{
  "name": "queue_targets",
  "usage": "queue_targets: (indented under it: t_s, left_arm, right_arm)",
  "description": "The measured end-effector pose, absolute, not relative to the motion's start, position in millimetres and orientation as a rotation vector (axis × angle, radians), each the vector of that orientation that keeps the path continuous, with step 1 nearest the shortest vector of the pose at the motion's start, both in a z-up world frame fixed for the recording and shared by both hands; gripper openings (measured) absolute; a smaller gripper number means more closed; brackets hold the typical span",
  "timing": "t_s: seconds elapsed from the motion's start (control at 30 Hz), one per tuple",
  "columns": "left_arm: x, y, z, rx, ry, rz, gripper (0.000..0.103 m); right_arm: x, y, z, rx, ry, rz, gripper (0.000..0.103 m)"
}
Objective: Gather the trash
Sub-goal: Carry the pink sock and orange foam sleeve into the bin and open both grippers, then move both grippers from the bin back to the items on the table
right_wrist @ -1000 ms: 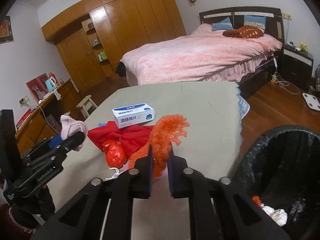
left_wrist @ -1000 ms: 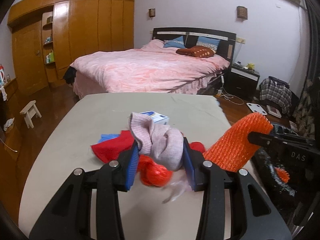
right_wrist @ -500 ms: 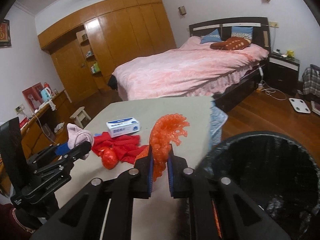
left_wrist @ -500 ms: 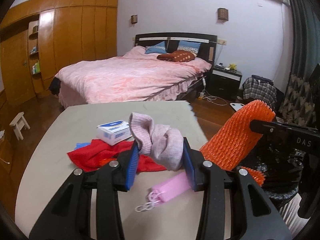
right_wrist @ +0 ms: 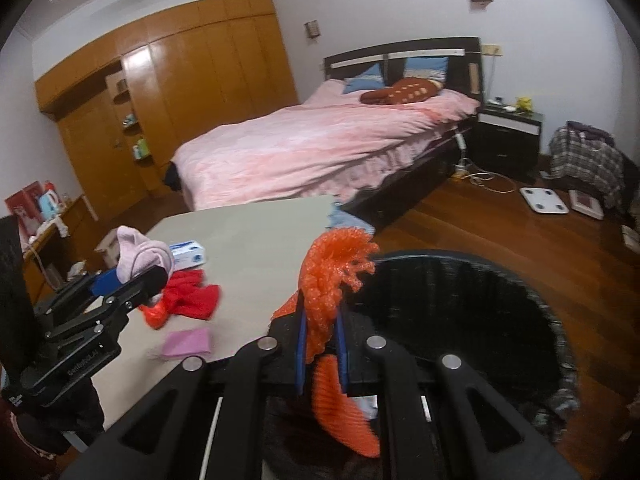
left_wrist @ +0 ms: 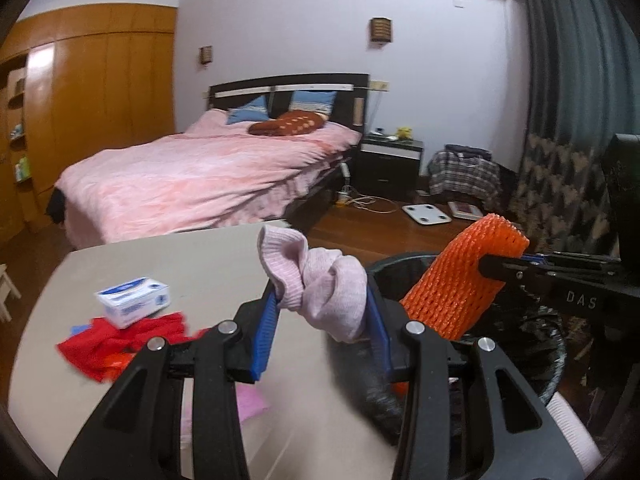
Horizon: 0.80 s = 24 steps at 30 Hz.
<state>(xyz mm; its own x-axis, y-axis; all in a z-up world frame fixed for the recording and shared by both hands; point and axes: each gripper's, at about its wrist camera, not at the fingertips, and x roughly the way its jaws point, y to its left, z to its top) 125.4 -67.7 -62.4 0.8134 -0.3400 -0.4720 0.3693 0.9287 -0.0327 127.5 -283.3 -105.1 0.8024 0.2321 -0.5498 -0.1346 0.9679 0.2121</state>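
Left tongs [left_wrist: 320,316] clamped a pink sock [left_wrist: 320,292], soft and floppy, best pinched mid-bunch. Right tongs [right_wrist: 322,344] squeezed springy, featherlight orange foam netting [right_wrist: 332,276] over the black trash bin [right_wrist: 540,308], right of the counter [right_wrist: 256,236].

Dim indoor light, heavy fisheye bending, dark vignetted corners, motion blur near bottom.

We are seeing the black bin [right_wrist: 460,300] standing open beside the tabletop [right_wrist: 256,236]; the white box [right_wrist: 187,254], red cloth [right_wrist: 192,294] and pink pad [right_wrist: 187,342] are crowding its left part.
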Motion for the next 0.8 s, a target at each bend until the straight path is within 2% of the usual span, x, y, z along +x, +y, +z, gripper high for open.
queue_targets:
  t_s: [0.33,0.4,0.5,0.53,0.57,0.63,0.7,0.73,0.77,0.8]
  left_arm:
    - [136,-138,-82,0.072,0.521,-0.535,0.040]
    - [140,-149,-87,0.067,0.533,-0.564,0.044]
    - [143,-163,-94,0.070,0.547,-0.602,0.063]
    - [145,-166,-96,0.075,0.549,-0.602,0.071]
    - [144,-166,-97,0.074,0.549,-0.602,0.072]
    - [145,-164,-98,0.072,0.551,-0.601,0.073]
    - [144,-158,-99,0.077,0.550,-0.584,0.074]
    - [143,-154,-98,0.079,0.548,-0.575,0.076]
    - [143,-146,-97,0.081,0.546,-0.563,0.079]
    - [143,-141,-95,0.084,0.544,-0.551,0.081]
  right_arm:
    - [115,-347,-121,0.184,0.641,0.051,0.012]
    - [113,-356,-126,0.192,0.649,0.027,0.014]
    - [111,-364,-131,0.196,0.664,-0.010,0.020]
    - [110,-366,-133,0.194,0.668,-0.022,0.029]
    - [109,-367,-135,0.191,0.670,-0.034,0.039]
    - [109,-368,-137,0.186,0.669,-0.046,0.049]
    - [110,-369,-137,0.187,0.663,-0.051,0.064]
    - [109,-367,-136,0.189,0.652,-0.052,0.078]
    - [108,-364,-135,0.188,0.634,-0.055,0.086]
    - [105,-360,-132,0.182,0.617,-0.057,0.089]
